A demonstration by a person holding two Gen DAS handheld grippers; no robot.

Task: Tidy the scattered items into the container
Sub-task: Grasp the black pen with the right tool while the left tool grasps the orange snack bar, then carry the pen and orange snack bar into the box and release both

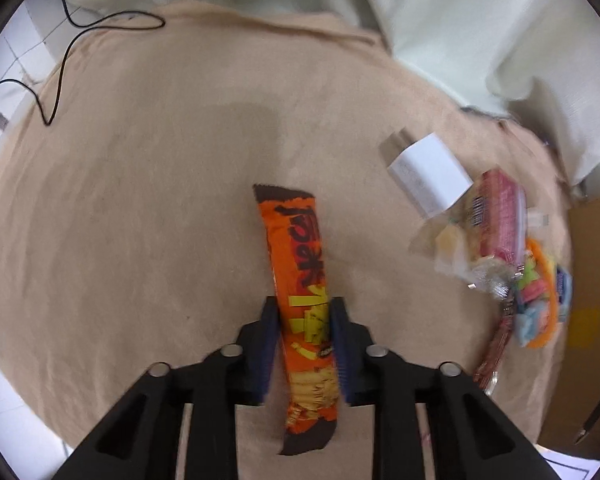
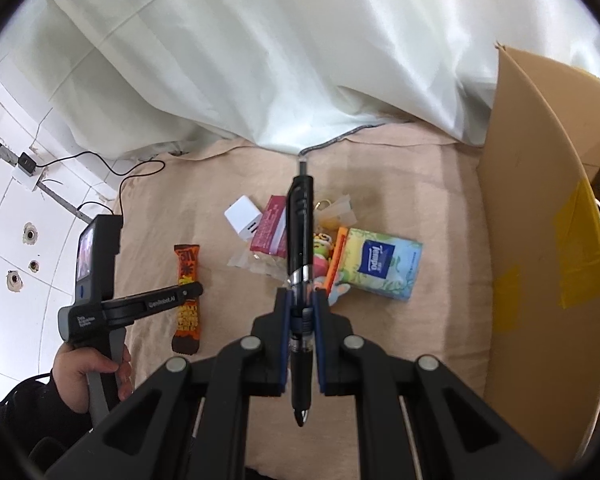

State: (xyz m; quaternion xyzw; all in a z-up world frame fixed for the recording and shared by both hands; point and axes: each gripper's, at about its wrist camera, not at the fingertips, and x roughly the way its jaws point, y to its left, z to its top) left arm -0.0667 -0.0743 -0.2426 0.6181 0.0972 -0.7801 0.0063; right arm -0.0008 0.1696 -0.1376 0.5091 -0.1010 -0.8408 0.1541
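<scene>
The cardboard box [image 2: 540, 216] stands open at the right edge of the beige cloth [image 1: 140, 200], and I judge it is the container, because its flap leans toward the things on the cloth. Most of the scattered things lie in one heap near it: the tissue pack [image 2: 380, 264], the pink packet [image 2: 270, 226], the white charger [image 1: 430, 178] and some small colourful sweets [image 1: 534, 300]. The orange snack bar [image 1: 300, 300] lies alone, well apart from the heap, so it needs its own pick.

The left gripper [image 1: 303, 344] points steeply down over the lower half of this bar. Its blue pads stand on both sides of the wrapper and seem to touch it, but the picture is blurred, so I cannot tell if they already press. A hand [image 2: 88, 372] holds its handle from below.

The right gripper [image 2: 302, 308] is pressed together on a black pen [image 2: 300, 240], which lies along the fingers, tip toward the camera. It hangs tilted above the heap, probably waiting before it goes to the box.
</scene>
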